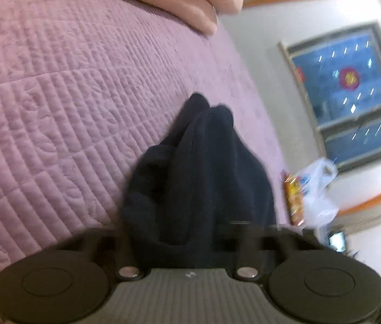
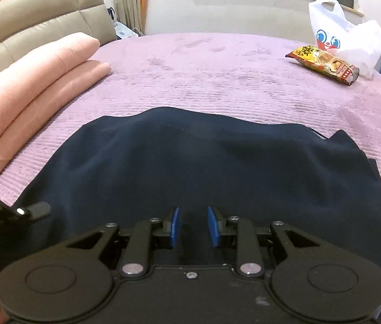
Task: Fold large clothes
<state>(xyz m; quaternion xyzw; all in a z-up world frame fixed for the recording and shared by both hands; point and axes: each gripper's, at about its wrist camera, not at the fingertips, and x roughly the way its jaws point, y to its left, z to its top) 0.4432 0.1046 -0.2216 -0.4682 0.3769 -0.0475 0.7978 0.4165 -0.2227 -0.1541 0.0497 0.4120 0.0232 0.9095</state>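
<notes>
A large dark navy garment [image 2: 204, 162] lies spread on the pink quilted bedspread [image 2: 217, 67]. In the left wrist view a bunched fold of the same garment [image 1: 198, 175] rises up between the fingers of my left gripper [image 1: 190, 232], which is shut on it; the cloth hides the pads. The view is tilted and blurred. My right gripper [image 2: 193, 226] hovers low over the near part of the garment with its blue pads [image 2: 174, 225] apart and nothing between them. Part of the left gripper's body [image 2: 6, 213] shows at the left edge of the right wrist view.
A folded peach blanket [image 2: 28, 81] lies along the left side by the beige headboard [image 2: 41, 19]. A snack packet [image 2: 322, 63] and a white plastic bag [image 2: 352, 32] sit at the far right corner of the bed. A window [image 1: 347, 94] is beyond.
</notes>
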